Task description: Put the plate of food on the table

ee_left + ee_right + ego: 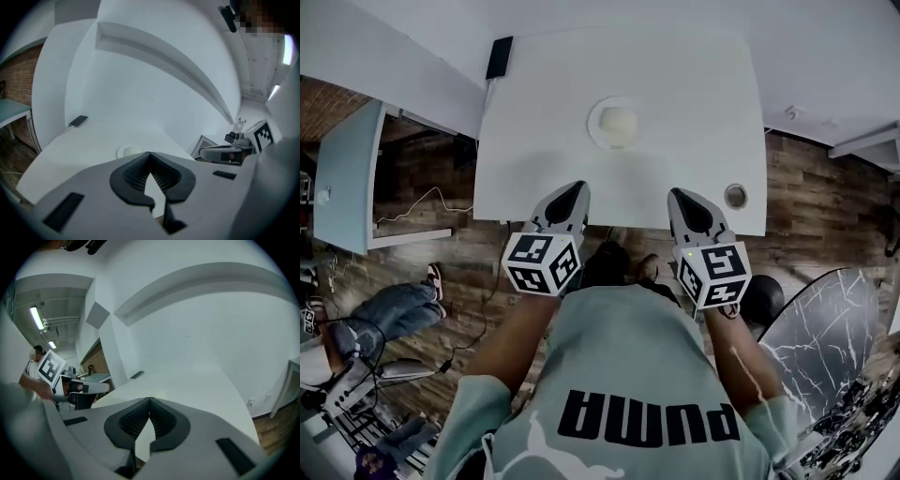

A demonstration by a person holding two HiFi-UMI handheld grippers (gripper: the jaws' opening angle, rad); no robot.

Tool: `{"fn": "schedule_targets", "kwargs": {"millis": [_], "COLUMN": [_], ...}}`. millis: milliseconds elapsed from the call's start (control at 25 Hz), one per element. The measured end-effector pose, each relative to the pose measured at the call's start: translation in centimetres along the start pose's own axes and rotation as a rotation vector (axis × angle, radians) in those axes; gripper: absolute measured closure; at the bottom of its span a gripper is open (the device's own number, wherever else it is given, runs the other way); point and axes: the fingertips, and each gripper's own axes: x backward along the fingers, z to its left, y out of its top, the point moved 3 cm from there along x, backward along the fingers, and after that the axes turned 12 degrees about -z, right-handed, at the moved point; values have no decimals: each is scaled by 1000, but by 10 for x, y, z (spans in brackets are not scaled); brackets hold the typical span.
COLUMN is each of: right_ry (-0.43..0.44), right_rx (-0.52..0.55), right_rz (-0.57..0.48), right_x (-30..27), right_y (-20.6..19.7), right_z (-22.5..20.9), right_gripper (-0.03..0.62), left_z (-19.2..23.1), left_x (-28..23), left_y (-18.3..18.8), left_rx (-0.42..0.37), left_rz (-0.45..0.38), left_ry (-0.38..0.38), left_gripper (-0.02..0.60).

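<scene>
A round white plate (617, 122) with a pale mound of food stands in the middle of the white table (544, 159). In the left gripper view the plate (127, 151) shows just beyond the jaw tips. My left gripper (574, 192) (150, 158) hovers over the table's near edge, shut with nothing in it. My right gripper (682, 199) (150, 403) is level with it to the right, its jaws also shut and empty. Both grippers are short of the plate and apart from it.
A black phone (499, 56) lies on a cable at the table's far left corner. A round cable hole (735, 196) sits near the front right edge. A white wall runs behind the table. A marble-patterned table (825, 328) stands at my right, and a seated person's legs (394, 314) are at the left.
</scene>
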Motion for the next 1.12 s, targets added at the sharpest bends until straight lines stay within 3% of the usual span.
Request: {"fn": "schedule_targets", "kwargs": {"millis": [240,640,1120], "right_ry": [-9,-72,-194], "right_rx": [-58,-128,-328], "right_rz": [46,124,223], "right_x": [-44,-109,-148], "right_y": [-4,-13,-49], "right_z": [-5,-17,-42], "right_gripper": [594,592,542], "left_z": [38,87,127], "left_x": [-45,-101,-161], "left_y": [-4,-3,-32], "left_rx": [113,138,202], "left_rz": [70,173,340], "left_ry": [-61,-115,-162], "left_gripper": [574,522,442]}}
